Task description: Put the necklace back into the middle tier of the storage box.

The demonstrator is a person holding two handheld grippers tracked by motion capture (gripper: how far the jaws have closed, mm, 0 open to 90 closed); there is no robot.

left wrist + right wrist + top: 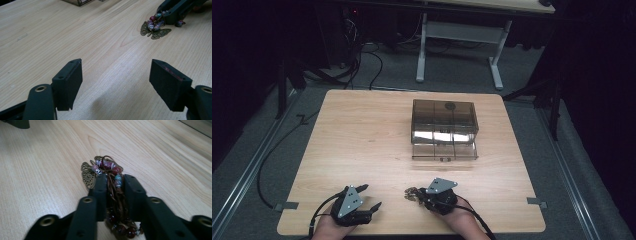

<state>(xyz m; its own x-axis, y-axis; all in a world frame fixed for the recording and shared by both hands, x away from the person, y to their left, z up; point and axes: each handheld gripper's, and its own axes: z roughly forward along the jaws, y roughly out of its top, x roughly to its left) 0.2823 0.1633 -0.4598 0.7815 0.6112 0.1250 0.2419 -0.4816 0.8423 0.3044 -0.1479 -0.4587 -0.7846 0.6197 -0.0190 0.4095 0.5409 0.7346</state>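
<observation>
Right gripper (pixel 113 182) jaws clamped on brown-cord beaded bracelet with brass butterfly charm (pixel 108 170), lower centre — lift slowly, cords may slip; left gripper (pixel 116 80) open, empty.

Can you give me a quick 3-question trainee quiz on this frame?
1. True or false: the right gripper has its jaws closed on the beaded bracelet.
2. How do the left gripper's jaws stand: A) apart, nothing between; B) shut on a bead?
3. What metal charm hangs on the bracelet?

Key: 1 true. 2 A. 3 A butterfly charm, lying on the table.
</observation>
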